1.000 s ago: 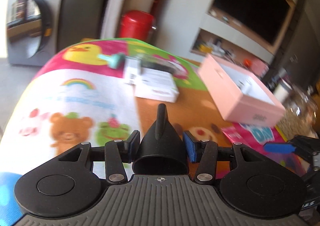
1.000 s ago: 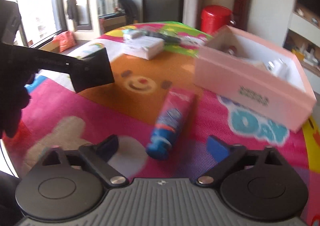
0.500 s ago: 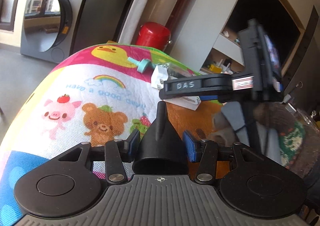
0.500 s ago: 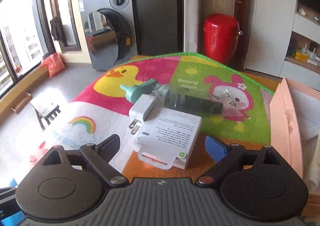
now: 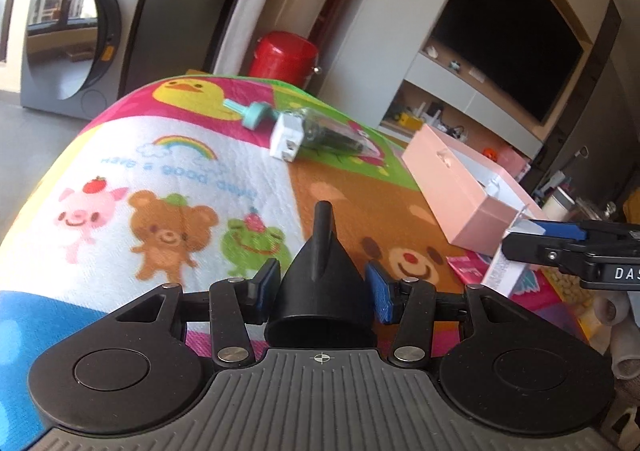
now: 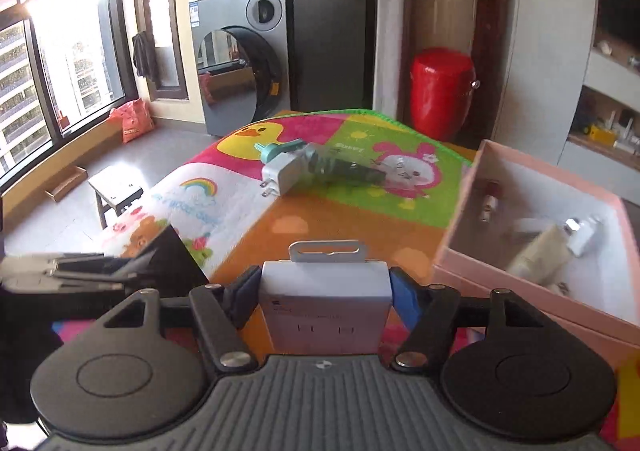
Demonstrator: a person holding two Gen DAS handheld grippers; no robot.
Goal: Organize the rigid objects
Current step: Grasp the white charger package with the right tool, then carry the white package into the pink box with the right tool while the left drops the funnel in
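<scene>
White box (image 6: 325,293) lifted off mat by right gripper (image 6: 325,291), left gripper (image 5: 320,287) clamping black funnel (image 5: 320,271), pink bin's (image 6: 456,227) rim adjacent

1. A black funnel (image 5: 320,275) sits between the two pads of the left claw (image 5: 322,287). Its thin spout points away and its wide mouth faces the camera.
2. A small white box (image 6: 325,303) with a hang tab on top is squeezed in the right claw (image 6: 325,291), off the mat.
3. A white plug (image 6: 280,176) lies on the mat, prongs pointing left.
4. A teal-capped thing (image 6: 276,149) lies just behind the plug.
5. A clear pack with something dark inside (image 6: 344,169) lies touching the plug.
6. A pink box (image 6: 472,211) stands open on the right, with small bottles (image 6: 540,251) inside.
</scene>
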